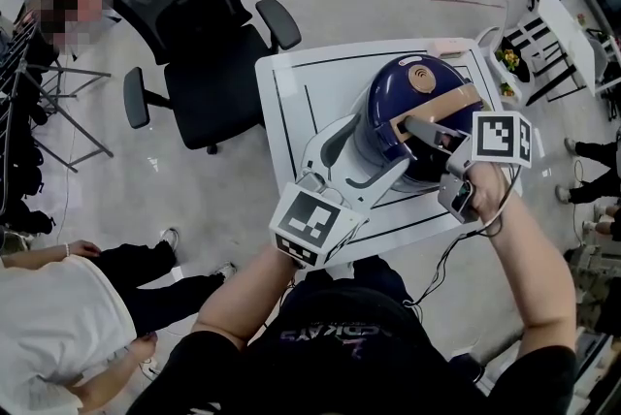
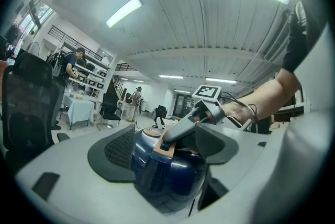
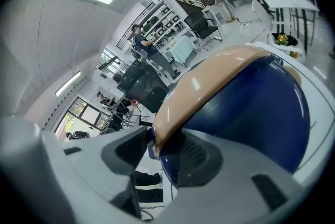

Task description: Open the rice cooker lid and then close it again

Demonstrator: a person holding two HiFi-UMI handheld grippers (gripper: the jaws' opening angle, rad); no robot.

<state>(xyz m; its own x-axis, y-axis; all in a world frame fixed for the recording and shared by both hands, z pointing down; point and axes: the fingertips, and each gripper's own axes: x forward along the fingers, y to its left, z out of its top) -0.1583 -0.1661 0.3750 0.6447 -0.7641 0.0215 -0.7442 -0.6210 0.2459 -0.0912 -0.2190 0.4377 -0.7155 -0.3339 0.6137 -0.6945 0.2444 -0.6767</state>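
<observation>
White table (image 1: 281, 83) holds navy rice cooker (image 1: 408, 98) at its right-centre, lid down. Left gripper (image 1: 374, 146) reaches in level from the near left, jaws wide and pressed on the cooker body. Right gripper (image 1: 417, 137) angles down from the near right, jaws clamped on the near end of the tan handle (image 1: 451, 103).

I see no word or number that I can read for sure. My shirt (image 1: 325, 334) has one row of pale letters across it, but they are bent and hard to make out. The left cube (image 1: 312, 221) has a black and white square sign on its top. The right cube (image 1: 500, 138) has a sign like it, with other squares. The blue rice cooker (image 1: 388, 108) has a small pale swirl mark (image 1: 420, 77) on top of its lid, with no letters.
</observation>
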